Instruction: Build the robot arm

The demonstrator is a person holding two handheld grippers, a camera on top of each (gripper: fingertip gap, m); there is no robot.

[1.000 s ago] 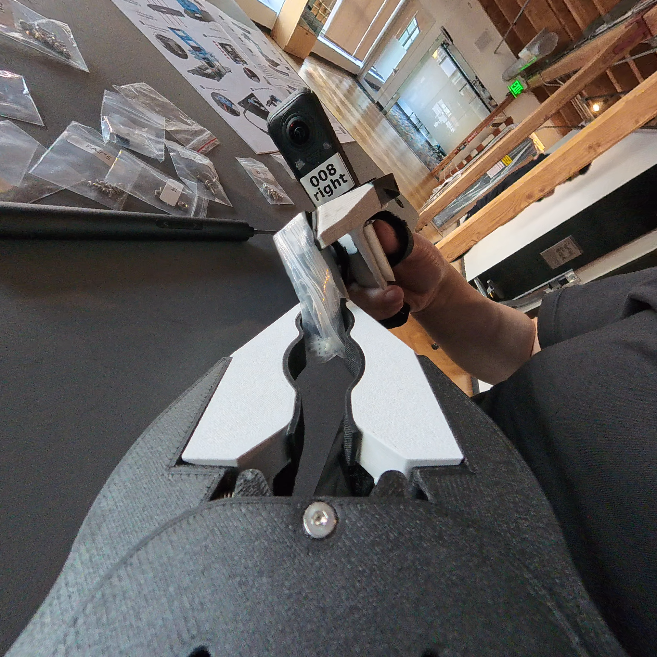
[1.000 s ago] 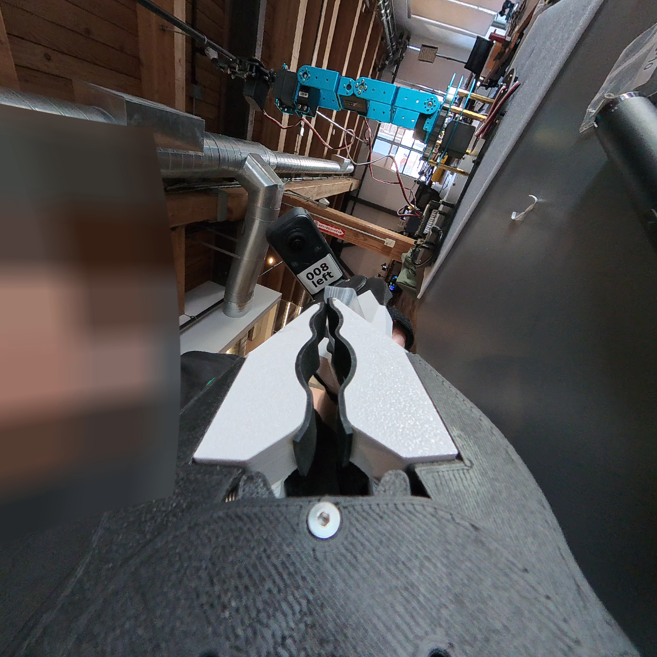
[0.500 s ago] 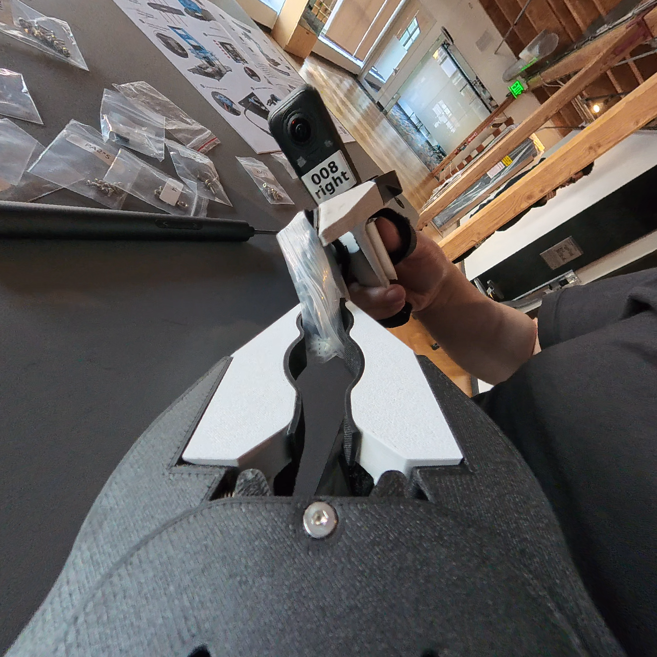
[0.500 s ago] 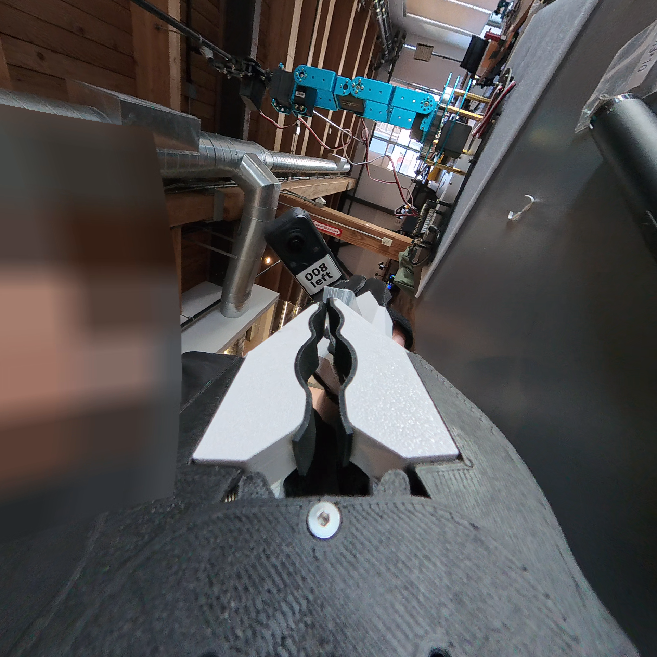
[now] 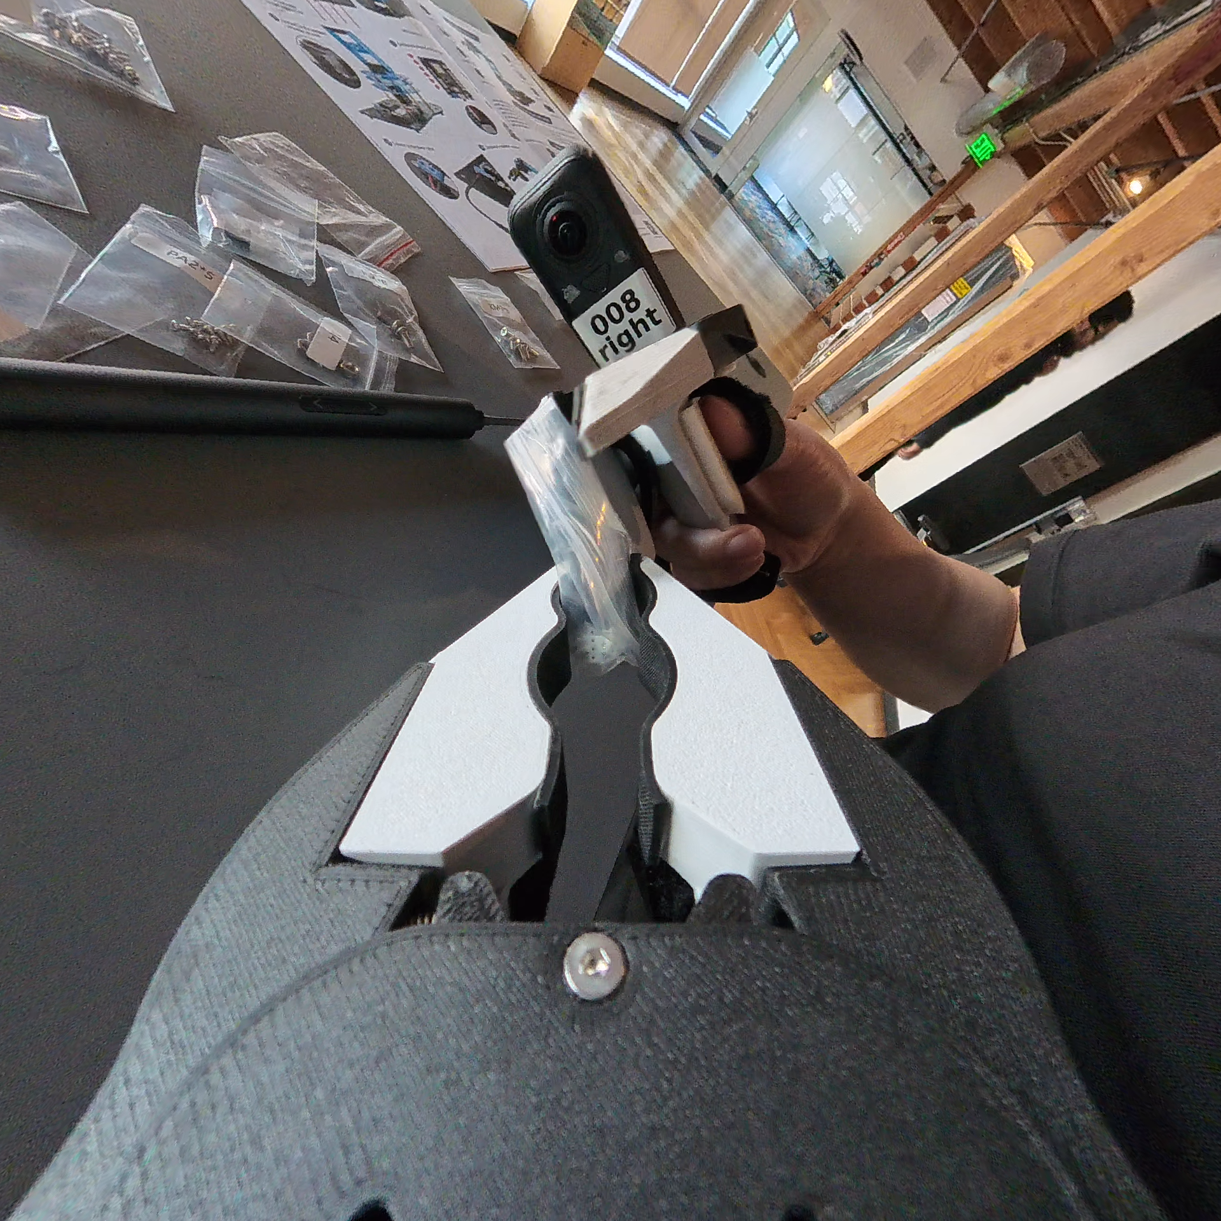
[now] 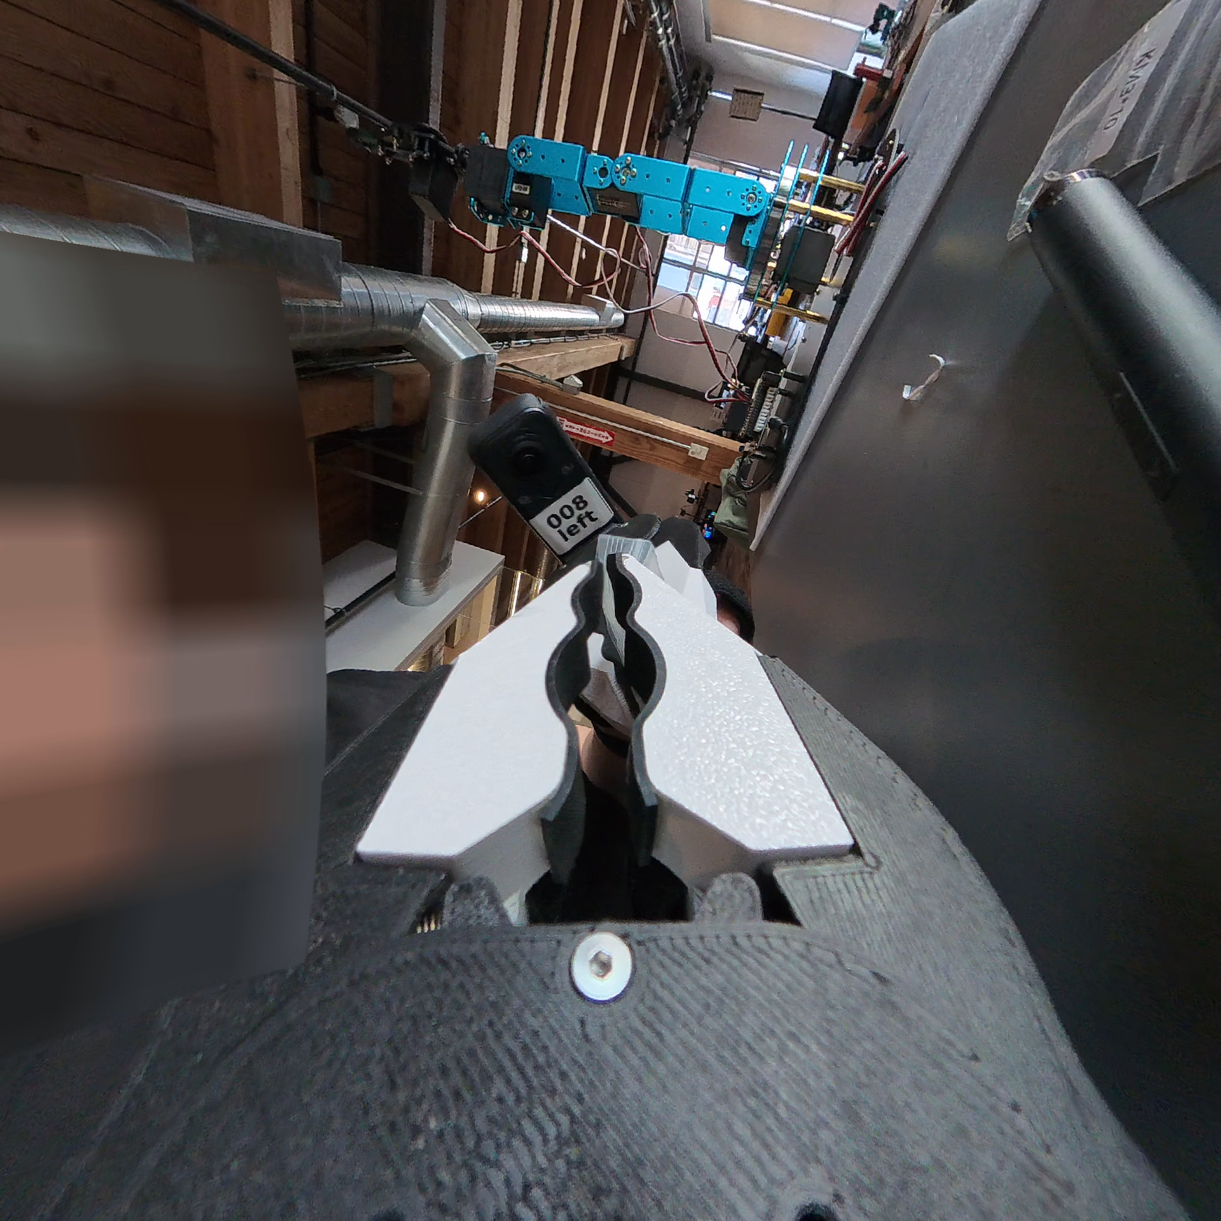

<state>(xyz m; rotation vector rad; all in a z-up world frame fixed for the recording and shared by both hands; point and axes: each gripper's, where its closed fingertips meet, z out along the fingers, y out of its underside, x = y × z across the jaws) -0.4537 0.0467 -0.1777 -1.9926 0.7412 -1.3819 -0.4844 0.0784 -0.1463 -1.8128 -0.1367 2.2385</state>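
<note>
A small clear plastic bag with tiny white parts at its bottom hangs between my two grippers above the dark grey table. My right gripper is shut on the bag's upper end, and the bag shows pale through the gap between its fingers. In the left wrist view that gripper faces me, held by a hand. My left gripper is partly open, and the bag's lower end sits between its fingers. The left gripper also shows just beyond the right one in the right wrist view.
A long black electric screwdriver lies on the table behind the grippers, also seen in the right wrist view. Several clear bags of screws and a printed sheet lie beyond it. A blue robot arm stands farther off. The left gripper's tips are roughly 5 cm from the right gripper's. Both grippers' tips are roughly 11 cm from the long black electric screwdriver.
Almost nothing. Both grippers stay on the bag, with only a slight drift of the views.
</note>
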